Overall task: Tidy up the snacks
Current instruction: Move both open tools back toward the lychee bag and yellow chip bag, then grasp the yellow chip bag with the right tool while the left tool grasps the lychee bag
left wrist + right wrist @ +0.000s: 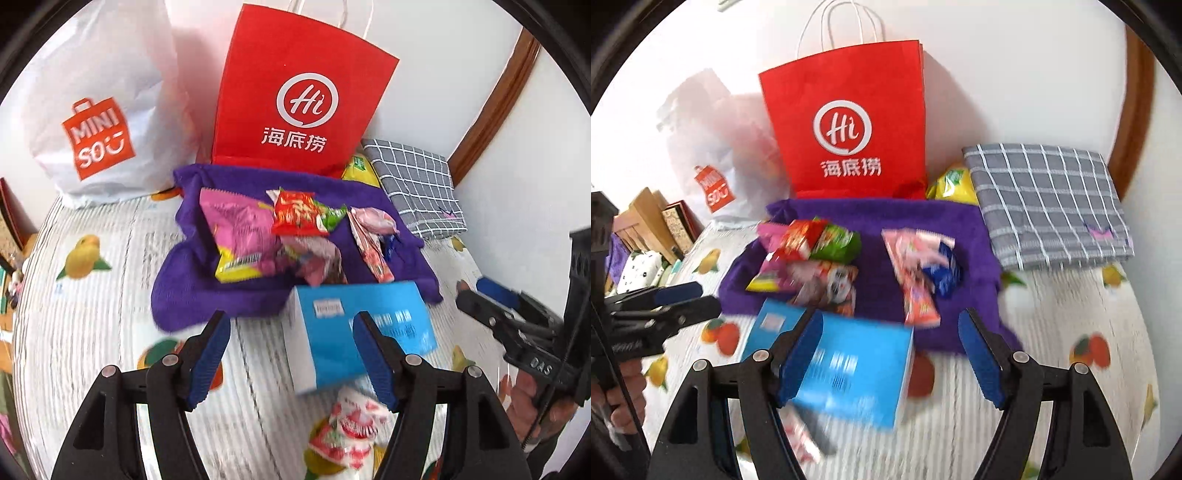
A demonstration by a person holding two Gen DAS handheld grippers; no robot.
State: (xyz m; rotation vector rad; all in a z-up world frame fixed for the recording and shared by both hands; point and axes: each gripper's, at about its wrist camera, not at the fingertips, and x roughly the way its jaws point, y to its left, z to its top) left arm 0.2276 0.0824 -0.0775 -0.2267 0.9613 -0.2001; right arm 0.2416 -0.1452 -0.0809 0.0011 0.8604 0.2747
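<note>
Both claws hang apart over a bed with a fruit-print quilt (92, 314), and neither has hold of anything. Left claw (291, 354): its blue pads stand moderately spread, with nothing pressed between them. Just ahead of it lies a blue box (354, 325), flat on the quilt and overlapping the near edge of a purple cloth (184, 288). Below its right finger lies a red-and-white snack packet (351, 432), off the cloth. Right claw (890, 354) is spread wider; the same blue box (857, 369) lies under and behind its left finger, not gripped.

Beyond both claws, on the purple cloth, the snacks sit in two loose heaps: a pink bag (236, 229) with a red-and-green packet (303, 214) on top toward the left, and long pink packets (916, 266) with a small dark-blue one (942, 273) toward the right. Farther still, against the wall, a red paper bag (295, 96) stands upright, with a white shopping bag (99, 122) to its left and a folded grey checked cloth (1049, 203) to its right. A yellow packet (951, 186) is wedged between the red bag and that grey cloth.
</note>
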